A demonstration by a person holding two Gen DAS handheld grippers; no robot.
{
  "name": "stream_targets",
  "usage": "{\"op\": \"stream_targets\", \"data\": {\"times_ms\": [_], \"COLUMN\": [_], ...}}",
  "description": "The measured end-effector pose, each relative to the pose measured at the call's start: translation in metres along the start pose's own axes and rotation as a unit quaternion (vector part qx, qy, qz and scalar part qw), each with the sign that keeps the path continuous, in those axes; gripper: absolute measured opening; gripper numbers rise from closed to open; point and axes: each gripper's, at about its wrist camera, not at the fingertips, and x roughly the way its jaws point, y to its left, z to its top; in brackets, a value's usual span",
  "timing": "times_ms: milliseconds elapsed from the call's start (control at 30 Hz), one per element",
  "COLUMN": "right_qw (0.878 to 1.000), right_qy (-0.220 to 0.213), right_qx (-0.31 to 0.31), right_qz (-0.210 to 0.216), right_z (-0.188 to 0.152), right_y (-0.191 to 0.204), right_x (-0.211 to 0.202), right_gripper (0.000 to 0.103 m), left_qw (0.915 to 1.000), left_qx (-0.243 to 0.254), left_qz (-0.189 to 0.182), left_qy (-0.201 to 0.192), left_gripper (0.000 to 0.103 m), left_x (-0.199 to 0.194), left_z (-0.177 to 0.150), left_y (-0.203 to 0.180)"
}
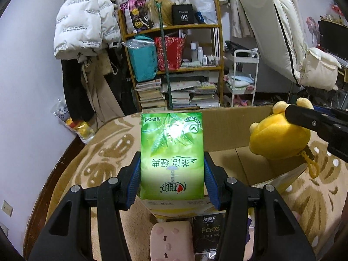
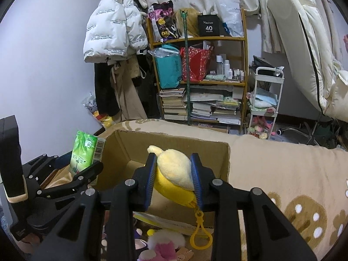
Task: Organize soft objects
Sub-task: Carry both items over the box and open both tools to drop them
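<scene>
Over on the left, the left gripper (image 1: 171, 178) has a green tissue pack (image 1: 171, 154) clamped flat between its blue pads, squeezed by its two long sides so it stands up stiff and can't flop. It hangs above the near edge of the cardboard box (image 1: 226, 128), and my guess is that's where it's headed. Below it on the bed lie a pink plush (image 1: 171, 239) and a dark tissue pack (image 1: 208, 232), both outside the box and waiting their turn.

Moving right, the box sits open-topped on the patterned blanket (image 2: 282, 174), one flap folded down toward us. What floor I can see inside looks bare; the rest is hidden.

And on the right, the right gripper (image 2: 175, 174) is pinched tight on a yellow plush (image 2: 174, 174), pads sunk deep into the stuffing, yellow clip (image 2: 199, 232) dangling free underneath. It's held right over the box mouth, pointing down into it, so a release here should drop it in cleanly.
</scene>
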Motion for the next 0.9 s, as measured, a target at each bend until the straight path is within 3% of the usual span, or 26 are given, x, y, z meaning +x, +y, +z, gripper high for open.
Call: {"op": "stream_targets", "data": {"times_ms": [300, 467, 567, 633, 700, 767, 900], "right_qw": [1.0, 1.0, 1.0, 1.0, 1.0, 1.0, 1.0], "right_qy": [0.012, 0.018, 0.013, 0.01, 0.004, 0.0, -0.009], "right_qx": [-0.008, 0.001, -0.004, -0.008, -0.008, -0.006, -0.007], "right_qz": [0.0, 0.004, 0.003, 0.001, -0.003, 0.0, -0.008], "right_z": [-0.008, -0.011, -0.011, -0.011, -0.013, -0.013, -0.014], "right_y": [0.0, -0.003, -0.002, 0.0, 0.001, 0.003, 0.007], "right_x": [0.0, 0.0, -0.003, -0.006, -0.011, -0.018, -0.031], "right_gripper": [0.04, 0.04, 0.042, 0.048, 0.064, 0.07, 0.091], "left_qw": [0.9999, 0.9996, 0.9995, 0.9992, 0.9986, 0.9984, 0.9981], "left_qx": [0.006, 0.015, 0.017, 0.023, 0.034, 0.037, 0.034], "left_qz": [0.011, 0.024, 0.026, 0.029, 0.036, 0.039, 0.051], "left_qy": [-0.003, -0.006, -0.009, -0.013, -0.018, -0.018, -0.007], "left_gripper": [0.059, 0.07, 0.082, 0.086, 0.09, 0.096, 0.097], "left_x": [0.0, -0.006, -0.014, -0.019, -0.026, -0.03, -0.038], "left_z": [-0.004, -0.007, -0.007, -0.008, -0.01, -0.011, -0.016], "left_y": [0.0, 0.001, 0.002, 0.001, -0.001, 0.0, 0.002]}}
